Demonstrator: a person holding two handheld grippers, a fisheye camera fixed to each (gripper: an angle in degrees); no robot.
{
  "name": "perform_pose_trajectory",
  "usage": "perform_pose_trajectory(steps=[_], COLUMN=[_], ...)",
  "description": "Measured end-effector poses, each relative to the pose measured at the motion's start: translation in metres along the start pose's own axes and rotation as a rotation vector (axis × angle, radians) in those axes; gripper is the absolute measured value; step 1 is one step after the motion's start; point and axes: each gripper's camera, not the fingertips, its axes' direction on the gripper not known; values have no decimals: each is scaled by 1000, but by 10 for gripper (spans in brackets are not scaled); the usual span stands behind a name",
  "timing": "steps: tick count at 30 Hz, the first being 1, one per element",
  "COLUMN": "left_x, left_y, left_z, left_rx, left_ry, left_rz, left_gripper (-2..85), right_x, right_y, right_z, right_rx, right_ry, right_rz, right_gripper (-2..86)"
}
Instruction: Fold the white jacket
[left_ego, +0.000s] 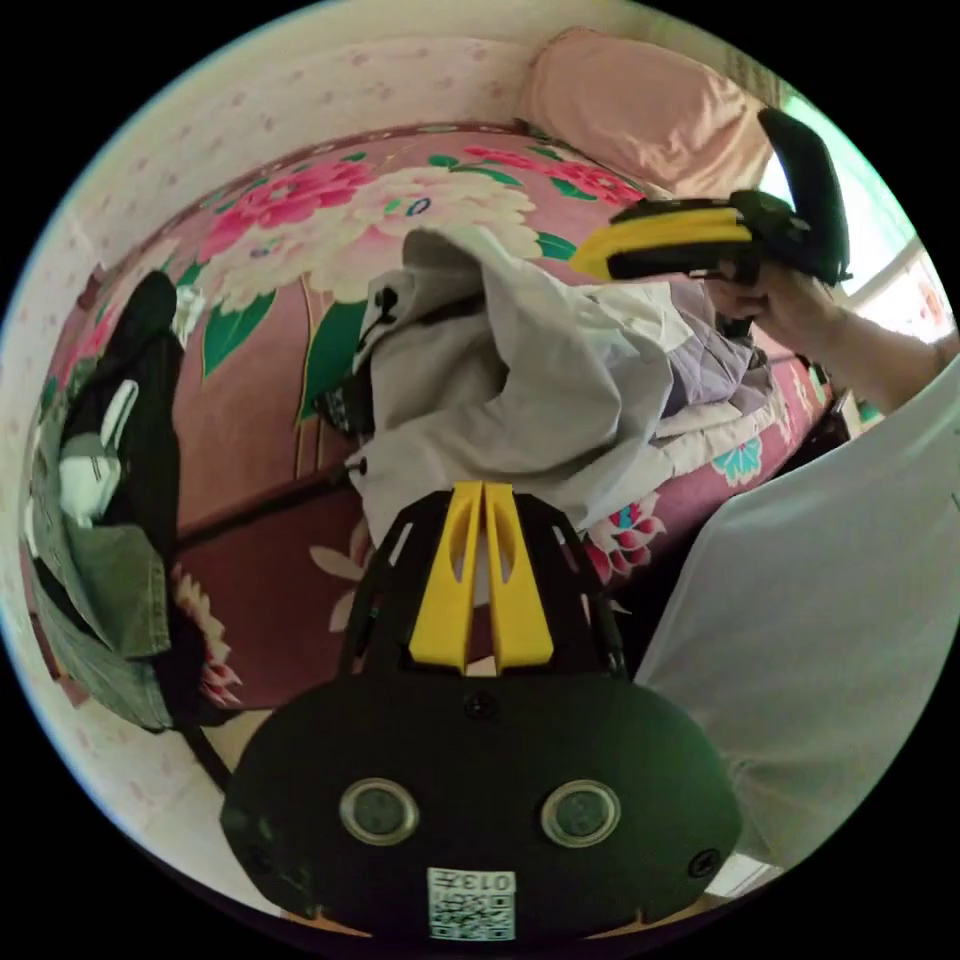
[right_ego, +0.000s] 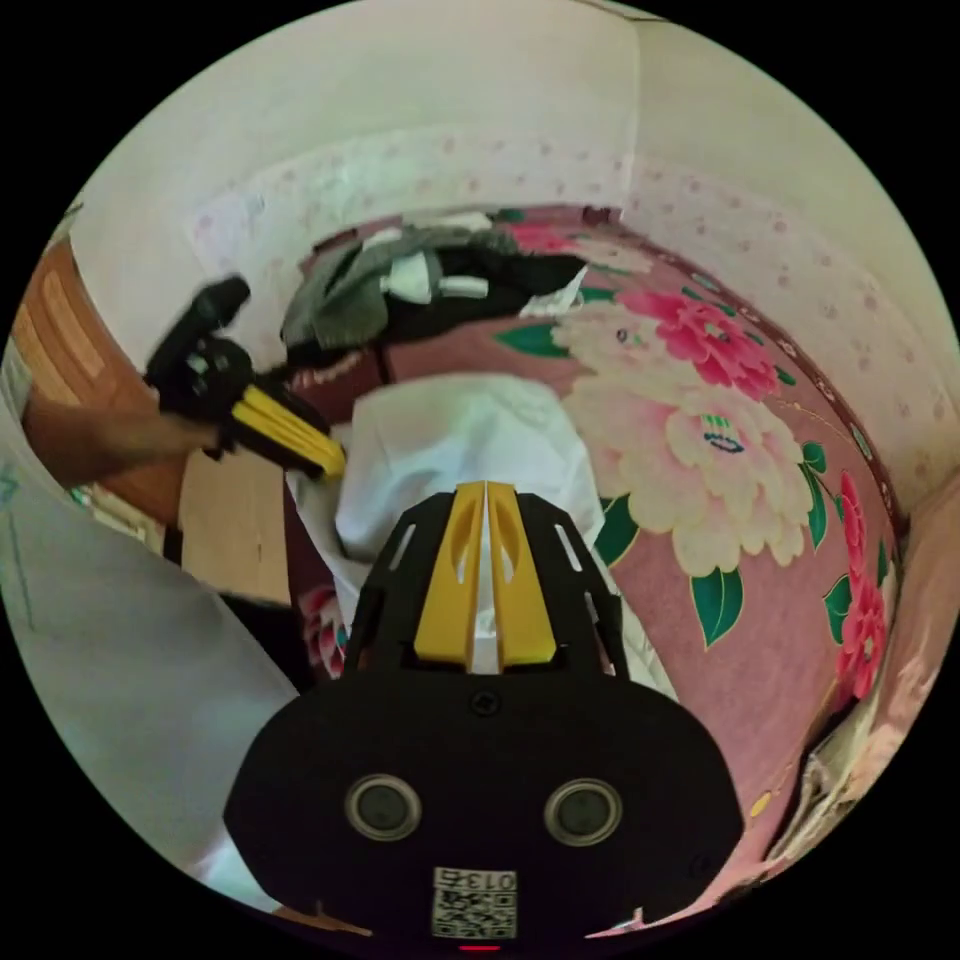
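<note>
- A white sticker (left_ego: 471, 903) carrying a square code and a short mirrored row of digits is sitting on the left gripper (left_ego: 484, 490), on its black body.
- A matching sticker (right_ego: 475, 902) is sitting on the right gripper (right_ego: 485, 488).

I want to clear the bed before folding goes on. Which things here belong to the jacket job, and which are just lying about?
In the job:
white jacket
left hand-held gripper
right hand-held gripper

Lying about:
pile of dark and green clothes
pink pillow
floral bedspread, which only bears the jacket
</note>
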Motion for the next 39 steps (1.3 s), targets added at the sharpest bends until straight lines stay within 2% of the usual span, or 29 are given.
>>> perform_pose_trajectory(steps=[3, 5, 6, 11, 16, 19, 22, 28, 32, 34, 36, 37, 39], left_x=[-10, -10, -9, 3, 8, 15, 29, 19, 22, 27, 26, 23, 22], left_y=[23, 23, 21, 2, 20, 34, 30, 11, 11, 8, 6, 5, 8], left_z=[3, -11, -13, -3, -6, -26, -26, 68, 76, 88, 111, 129, 146], left_rx=[10, 97, 112, 111, 178, 263, 317, 90, 124, 92, 44, 16, 5], left_ry=[42, 58, 60, 51, -68, -190, -149, 5, -17, -56, 4, 88, 92], left_rz=[-102, -112, -105, -29, -117, -145, -75, -75, -14, 33, 45, 16, -15], left_gripper=[-2, -3, -3, -3, -3, -3, -3, -4, -4, -4, -4, -4, -4], right_x=[-23, -31, -30, -41, -83, -124, -158, -163, -130, -119, -115, -111, -101], right_y=[8, 22, 23, -9, -43, -54, -53, -55, -34, -17, 9, 26, 31], right_z=[67, 102, 101, 43, 59, 113, 164, 179, 159, 180, 217, 238, 248], right_rx=[-271, -422, -423, -144, -78, -168, -249, -299, -234, -315, -460, -505, -482], right_ry=[43, -23, -28, -40, -117, -141, -85, -95, 0, -13, 1, 0, -34], right_rz=[-112, -111, -90, -67, -181, -275, -327, -342, -287, -291, -347, -372, -346], right_gripper=[3, 1, 0, -1, -1, -1, 0, -2, -2, -1, -1, -1, -1])
